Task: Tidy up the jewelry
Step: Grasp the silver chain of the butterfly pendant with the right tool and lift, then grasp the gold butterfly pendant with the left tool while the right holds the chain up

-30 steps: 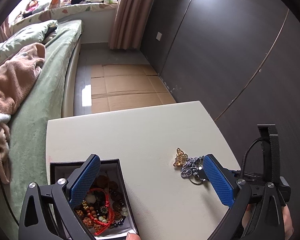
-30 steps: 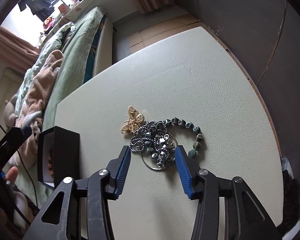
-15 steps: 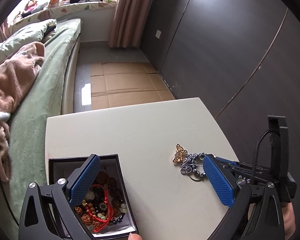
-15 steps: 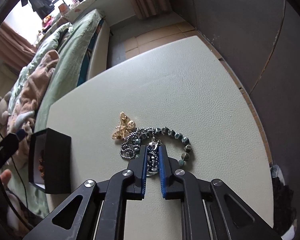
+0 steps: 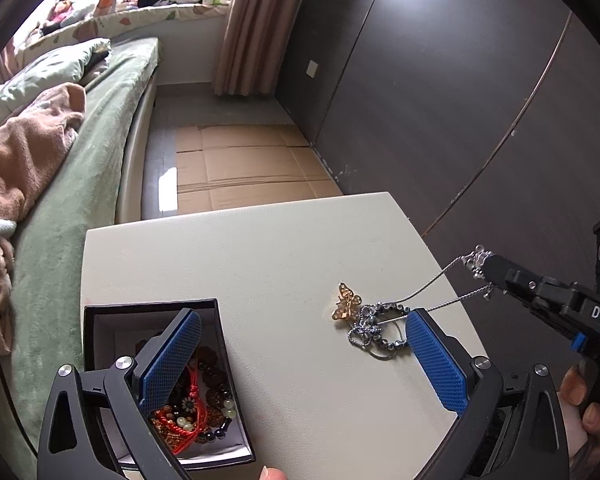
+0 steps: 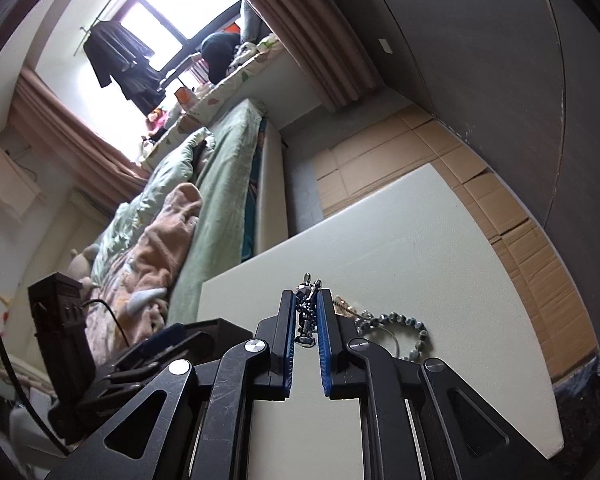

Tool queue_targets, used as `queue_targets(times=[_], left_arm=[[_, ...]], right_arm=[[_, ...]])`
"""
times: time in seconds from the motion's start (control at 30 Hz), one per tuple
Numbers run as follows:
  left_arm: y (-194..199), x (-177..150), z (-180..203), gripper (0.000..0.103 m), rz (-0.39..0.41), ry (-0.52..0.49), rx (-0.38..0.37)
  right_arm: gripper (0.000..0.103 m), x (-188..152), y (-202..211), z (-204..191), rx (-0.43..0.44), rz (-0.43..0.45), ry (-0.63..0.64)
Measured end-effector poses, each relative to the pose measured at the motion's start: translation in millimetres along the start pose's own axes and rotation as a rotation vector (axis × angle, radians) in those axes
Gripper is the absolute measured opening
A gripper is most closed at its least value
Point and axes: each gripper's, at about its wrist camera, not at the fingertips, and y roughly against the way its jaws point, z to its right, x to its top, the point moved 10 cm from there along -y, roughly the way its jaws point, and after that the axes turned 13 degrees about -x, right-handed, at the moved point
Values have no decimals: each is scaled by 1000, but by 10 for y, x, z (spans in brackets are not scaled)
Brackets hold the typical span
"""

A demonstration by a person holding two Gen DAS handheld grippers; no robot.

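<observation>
My right gripper (image 6: 305, 308) is shut on a silver pendant (image 6: 307, 312) and holds it above the white table (image 5: 260, 264); it also shows in the left wrist view (image 5: 485, 265). The pendant's thin chain (image 5: 432, 284) runs taut down to a jewelry pile: a gold butterfly brooch (image 5: 346, 303), a dark bead bracelet (image 5: 380, 330) and a ring. My left gripper (image 5: 300, 360) is open, over the table between the pile and a black jewelry box (image 5: 100, 320) holding red cord and bead bracelets (image 5: 192, 404).
A green bed (image 5: 80, 160) with a pink blanket lies left of the table. Cardboard sheets (image 5: 244, 172) cover the floor beyond it. A dark wall (image 5: 460, 100) runs along the right. The table's right edge is close to the pile.
My right gripper closed on the pendant, then rose and tilted upward, pulling the chain taut out of the pile. The left gripper stayed open and almost still.
</observation>
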Motion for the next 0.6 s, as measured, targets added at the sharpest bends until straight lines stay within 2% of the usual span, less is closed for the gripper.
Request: queue_targets(times=[0.2,0.37,0.5,0.6], left_arm=[[-38,-28,13,99,-10,-7,-6],[-152,-36,58,85,-24,0,-23],[-303,-59,145,78,-45,-16,-32],[-451,-82,204,70,-71,-36,-26]], right_arm=[[12,187,268,-157,55,98,-28],[12,358,540,-225,133,183,-89],[12,413,688,-285,174,221,-105],[12,447,819,-250,200,247,-126]])
